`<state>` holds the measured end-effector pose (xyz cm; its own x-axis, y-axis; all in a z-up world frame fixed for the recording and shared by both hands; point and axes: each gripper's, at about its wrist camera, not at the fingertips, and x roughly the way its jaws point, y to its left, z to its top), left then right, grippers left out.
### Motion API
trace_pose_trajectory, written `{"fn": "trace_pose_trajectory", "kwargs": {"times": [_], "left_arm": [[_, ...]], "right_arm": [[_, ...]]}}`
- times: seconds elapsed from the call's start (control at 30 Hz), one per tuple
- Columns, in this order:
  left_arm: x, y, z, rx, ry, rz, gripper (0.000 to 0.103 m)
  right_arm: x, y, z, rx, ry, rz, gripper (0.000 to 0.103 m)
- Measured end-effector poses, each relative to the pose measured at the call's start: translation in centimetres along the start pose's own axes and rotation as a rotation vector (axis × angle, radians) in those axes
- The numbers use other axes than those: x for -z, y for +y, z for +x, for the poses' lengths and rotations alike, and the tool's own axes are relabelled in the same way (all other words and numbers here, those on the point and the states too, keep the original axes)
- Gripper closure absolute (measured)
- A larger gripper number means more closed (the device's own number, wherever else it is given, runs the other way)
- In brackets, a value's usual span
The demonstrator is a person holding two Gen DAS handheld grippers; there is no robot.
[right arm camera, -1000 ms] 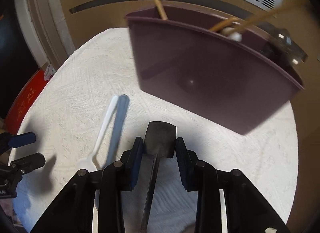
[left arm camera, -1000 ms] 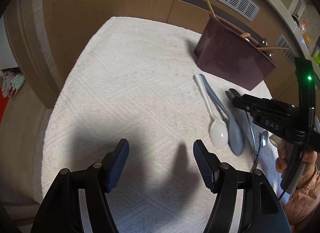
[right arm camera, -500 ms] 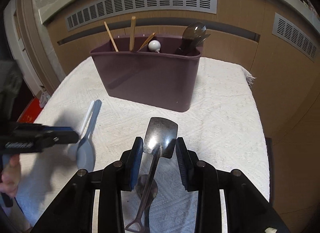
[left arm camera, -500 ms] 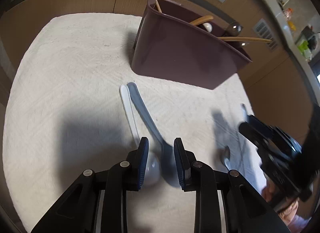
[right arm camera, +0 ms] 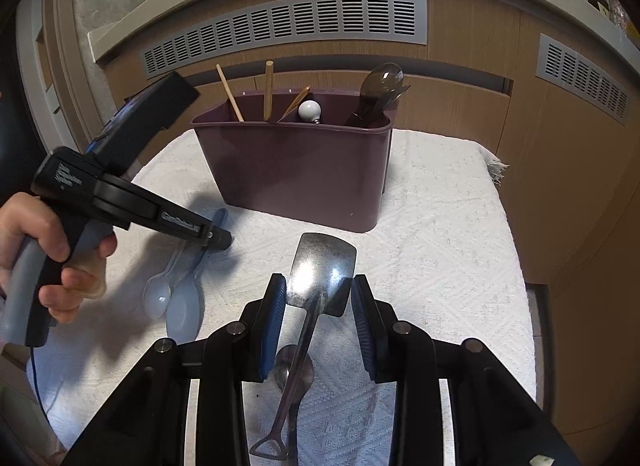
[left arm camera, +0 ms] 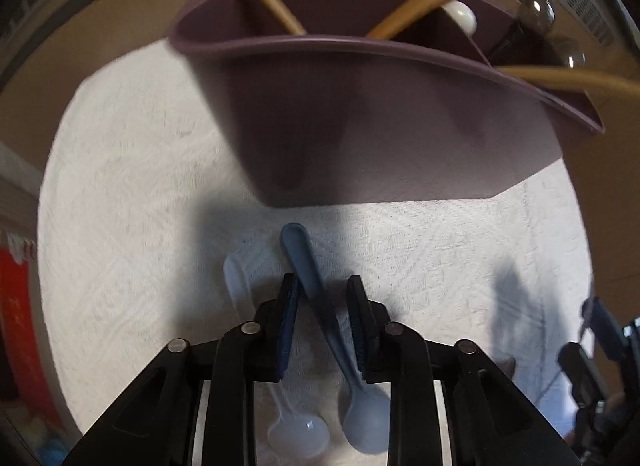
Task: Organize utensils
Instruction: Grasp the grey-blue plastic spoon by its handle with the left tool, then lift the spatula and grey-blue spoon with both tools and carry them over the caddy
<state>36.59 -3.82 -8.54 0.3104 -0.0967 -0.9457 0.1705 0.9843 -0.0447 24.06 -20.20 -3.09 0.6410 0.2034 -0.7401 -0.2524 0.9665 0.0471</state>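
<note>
A maroon utensil caddy (right arm camera: pixel 304 169) stands at the back of the white cloth and holds wooden chopsticks, a white-knobbed utensil and dark spoons; it fills the top of the left wrist view (left arm camera: pixel 360 113). My left gripper (left arm camera: pixel 322 290) straddles the handle of a blue plastic spoon (left arm camera: pixel 320 306), jaws narrow around it. A white plastic spoon (left arm camera: pixel 276 386) lies just to its left. My right gripper (right arm camera: pixel 320 286) is shut on a metal spatula (right arm camera: pixel 320 266), held above a metal spoon (right arm camera: pixel 294 372) on the cloth.
The white textured cloth (right arm camera: pixel 440 250) covers a small table with edges close on all sides. Wooden cabinets with vent grilles (right arm camera: pixel 288 29) stand behind. A hand holds the left gripper body (right arm camera: pixel 104 185) at the left of the right wrist view.
My left gripper has moved forward and to the right, closed from wide open, and now straddles the blue spoon's handle near the caddy. My right gripper has drawn back from the caddy with the spatula.
</note>
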Motion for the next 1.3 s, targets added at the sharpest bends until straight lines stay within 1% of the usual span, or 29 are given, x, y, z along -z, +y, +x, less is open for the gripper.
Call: {"fn": "trace_pose_trajectory", "kwargs": {"times": [0.07,0.13,0.17,0.2,0.3,0.33,0.37,0.47,0.5,0.57,0.63,0.7,0.73,0.77,0.83,0.93,1.03,1.07,1.1,1.13,1.17,1.2,1.23,1.3], "left_arm": [[0.8,-0.7,-0.3,-0.016,-0.048,0.03,0.087],[2.2,-0.8,-0.7,0.03,-0.079,0.006,0.09],[3.3,-0.5,-1.2,0.074,-0.105,-0.025,0.091],[4.4,-0.2,-1.9,0.104,-0.14,-0.05,0.091],[7.7,0.5,-4.9,0.151,-0.273,-0.105,0.091],[8.5,0.8,-5.8,0.169,-0.306,-0.117,0.091],[9.6,1.1,-7.0,0.192,-0.351,-0.134,0.091],[11.9,1.0,-9.9,0.207,-0.447,-0.139,0.091],[12.3,0.9,-10.7,0.21,-0.467,-0.137,0.091],[12.7,1.4,-11.5,0.223,-0.483,-0.125,0.091],[13.0,1.7,-11.8,0.225,-0.488,-0.127,0.091],[13.3,2.4,-12.1,0.226,-0.49,-0.138,0.091],[13.4,2.7,-12.1,0.228,-0.492,-0.145,0.091],[13.5,3.0,-12.1,0.229,-0.495,-0.153,0.091],[13.8,3.3,-12.3,0.227,-0.501,-0.164,0.091],[14.1,3.5,-12.3,0.231,-0.506,-0.162,0.091],[14.3,3.4,-12.5,0.224,-0.51,-0.148,0.091],[14.3,3.4,-12.5,0.226,-0.509,-0.147,0.091],[14.3,3.4,-12.6,0.228,-0.507,-0.147,0.091],[14.3,3.4,-12.5,0.227,-0.506,-0.148,0.091],[14.3,3.5,-12.5,0.225,-0.506,-0.149,0.091],[14.3,3.5,-12.5,0.226,-0.504,-0.15,0.091],[14.3,3.6,-12.5,0.228,-0.503,-0.149,0.091],[14.3,3.5,-12.5,0.229,-0.501,-0.15,0.091]], "right_arm": [[0.1,0.0,-0.5,-0.001,-0.009,0.002,0.073],[0.2,0.0,-0.9,0.0,-0.017,0.002,0.073],[0.2,0.0,-1.2,0.0,-0.021,0.0,0.073],[0.3,0.1,-1.5,-0.004,-0.026,0.002,0.073],[0.3,0.0,-2.5,-0.029,-0.031,0.014,0.075],[0.3,0.1,-2.8,-0.037,-0.033,0.015,0.086],[0.3,0.2,-3.1,-0.041,-0.031,0.015,0.093],[0.5,0.6,-4.1,-0.051,-0.049,0.016,0.093],[0.6,0.7,-4.2,-0.053,-0.049,0.015,0.093],[0.6,1.0,-4.3,-0.059,-0.042,0.014,0.093],[0.6,1.0,-3.8,-0.03,-0.006,-0.008,0.093],[0.6,0.3,-2.6,0.004,0.042,-0.004,0.088],[0.6,-0.1,-1.9,0.001,0.064,0.004,0.082],[0.5,-0.6,-0.9,-0.01,0.089,0.025,0.072],[0.3,-1.3,0.8,0.003,0.126,0.092,0.06],[-0.1,-1.6,3.1,0.023,0.151,0.173,0.058],[-0.7,-0.9,5.7,0.1,0.195,0.202,0.057],[-0.8,-0.7,6.8,0.125,0.225,0.207,0.057],[-0.8,-0.6,7.4,0.133,0.246,0.218,0.057],[-0.8,-0.4,7.5,0.153,0.214,0.219,0.054],[-0.8,-0.2,7.4,0.159,0.202,0.212,0.058],[-0.8,0.2,7.5,0.15,0.211,0.188,0.063],[-0.7,0.5,7.4,0.148,0.21,0.156,0.074],[-0.5,1.3,6.9,0.153,0.202,0.093,0.074]]}}
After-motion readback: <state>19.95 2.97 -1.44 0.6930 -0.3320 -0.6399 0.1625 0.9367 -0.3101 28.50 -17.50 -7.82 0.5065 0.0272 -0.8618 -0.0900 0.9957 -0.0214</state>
